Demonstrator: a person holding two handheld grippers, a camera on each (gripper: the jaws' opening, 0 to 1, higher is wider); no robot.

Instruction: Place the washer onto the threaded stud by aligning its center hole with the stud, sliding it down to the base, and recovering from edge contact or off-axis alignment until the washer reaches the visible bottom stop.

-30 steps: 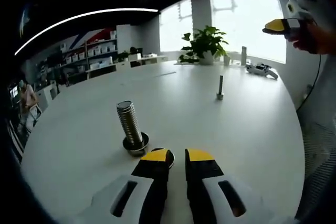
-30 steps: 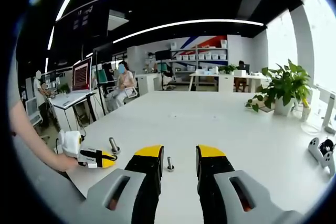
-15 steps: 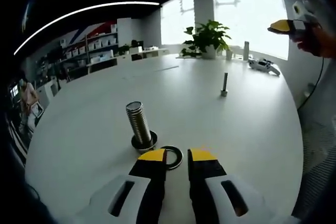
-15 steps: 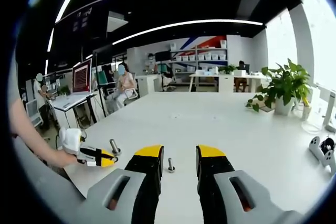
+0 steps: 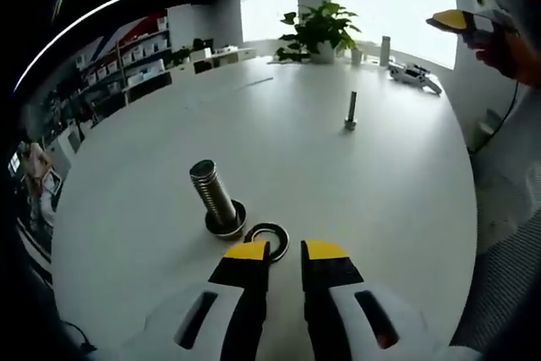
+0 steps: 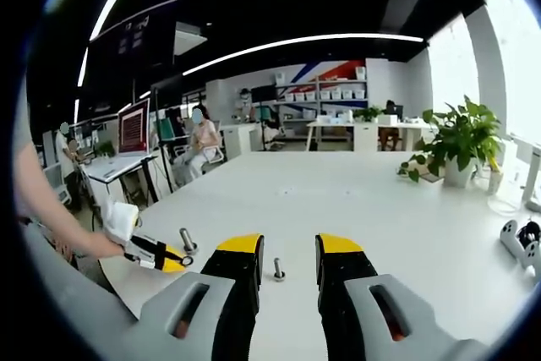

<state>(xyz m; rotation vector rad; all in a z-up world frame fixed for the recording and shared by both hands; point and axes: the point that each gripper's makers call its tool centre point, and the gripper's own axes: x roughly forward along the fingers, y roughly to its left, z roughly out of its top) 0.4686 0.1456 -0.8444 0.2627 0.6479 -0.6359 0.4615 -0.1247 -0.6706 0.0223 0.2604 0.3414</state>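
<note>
Washer (image 5: 268, 236): dark flat metal ring, round centre hole, lying flat on white table (image 5: 380, 183), just beside threaded stud (image 5: 213, 196) base, not on it.
Threaded stud: silvery ribbed cylinder, upright, dark round base.
Left gripper (image 5: 286, 251): yellow-tipped black jaws parted, empty, near washer.
Right gripper (image 6: 289, 247): jaws apart, empty, well above table.
Small bolt (image 5: 351, 111): upright, well beyond stud.
No legible writing.

The left gripper view looks steeply down from close above the white worktop (image 5: 397, 209), facing the windows. The right gripper view sits higher and farther back, looking level along the worktop (image 6: 355, 200) toward distant shelves. Both share the worktop and its potted plant (image 5: 314, 30).
</note>
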